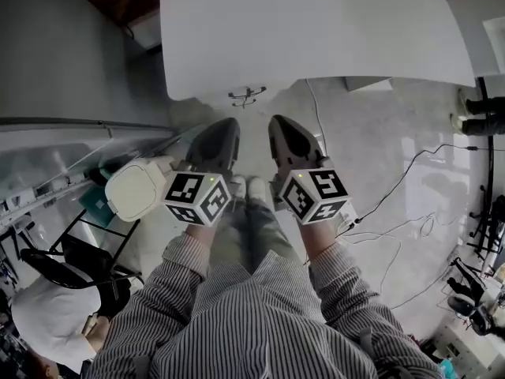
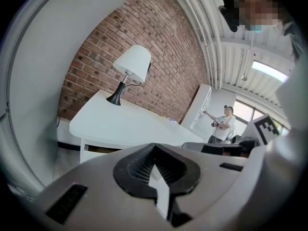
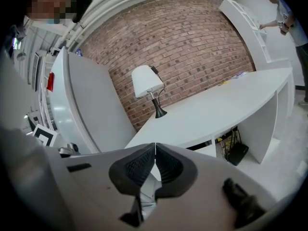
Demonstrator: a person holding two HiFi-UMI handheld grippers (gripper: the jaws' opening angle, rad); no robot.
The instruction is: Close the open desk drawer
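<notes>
A white desk [image 1: 316, 30] stands ahead of me, with a white lamp [image 2: 132, 66] on its far corner against the brick wall. Under the desk top a white drawer [image 2: 98, 150] stands partly out with a dark gap above it; the right gripper view shows this drawer [image 3: 207, 148] too. In the head view its front [image 1: 368, 84] pokes out below the desk edge. My left gripper [image 1: 229, 126] and right gripper [image 1: 282, 122] hang side by side over the floor, short of the desk. Both are shut with nothing between the jaws.
Cables [image 1: 410, 172] trail over the grey floor at the right. A black chair [image 1: 71, 259] stands at the lower left. A black box [image 3: 238, 153] sits under the desk. A person [image 2: 224, 124] stands far off by white shelving [image 2: 202, 105].
</notes>
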